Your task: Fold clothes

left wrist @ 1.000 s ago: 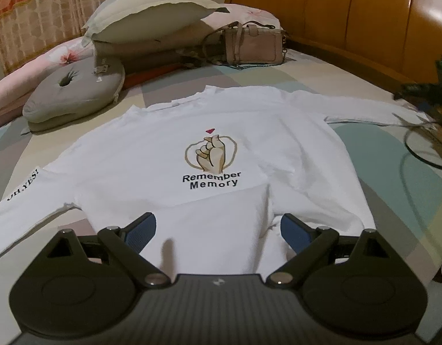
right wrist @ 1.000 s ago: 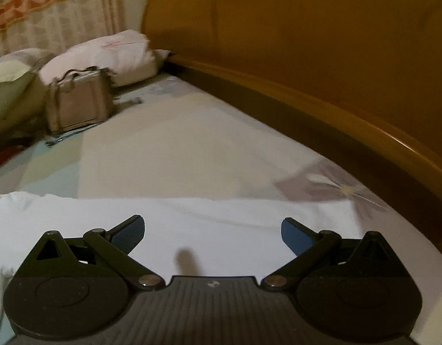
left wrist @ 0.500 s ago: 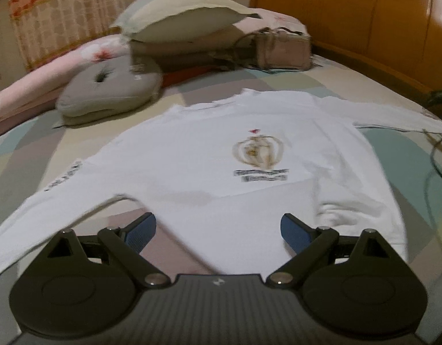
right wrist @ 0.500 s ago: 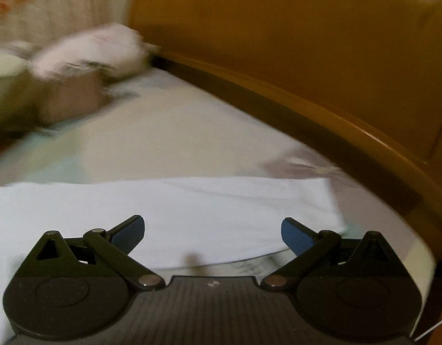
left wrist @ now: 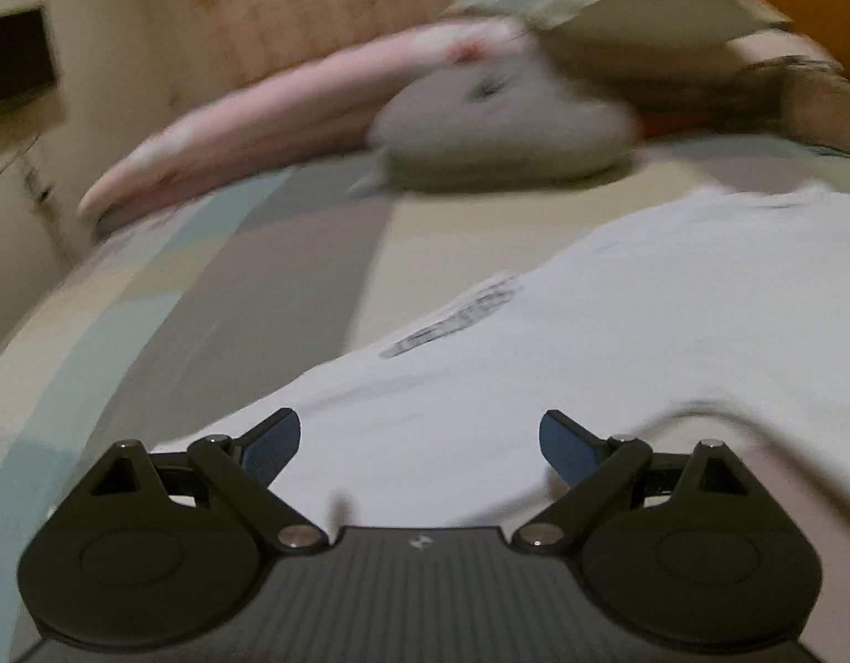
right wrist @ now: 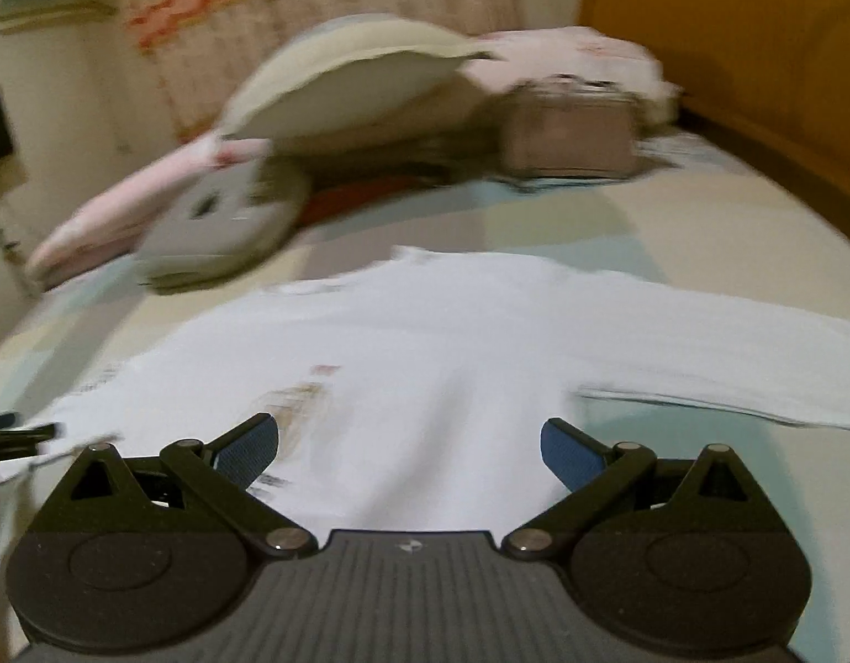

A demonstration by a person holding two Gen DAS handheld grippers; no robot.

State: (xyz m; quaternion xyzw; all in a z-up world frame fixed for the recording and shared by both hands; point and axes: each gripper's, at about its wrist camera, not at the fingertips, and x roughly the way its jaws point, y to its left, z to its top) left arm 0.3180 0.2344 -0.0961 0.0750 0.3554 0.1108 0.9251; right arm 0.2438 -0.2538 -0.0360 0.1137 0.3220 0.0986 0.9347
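Note:
A white long-sleeved shirt [right wrist: 452, 342] lies spread flat on the bed, its chest print blurred. In the left wrist view its left sleeve [left wrist: 480, 387], with dark lettering, runs under my left gripper [left wrist: 419, 442], which hovers open just above the cloth with nothing between its blue pads. My right gripper [right wrist: 408, 450] is also open and empty, over the shirt's lower body, with the right sleeve [right wrist: 728, 364] stretching off to the right. Both views are motion-blurred.
At the head of the bed lie a grey round cushion [left wrist: 507, 127], a long pink bolster [left wrist: 270, 127], a pale pillow [right wrist: 358, 88] and a brown handbag [right wrist: 568, 138]. A wooden headboard [right wrist: 756, 55] borders the right side. The patterned bedsheet [left wrist: 231, 287] shows left of the shirt.
Both grippers have swung to the left: the left one from the shirt's body to its left sleeve, the right one from the right sleeve end to the shirt's body. Both stayed open.

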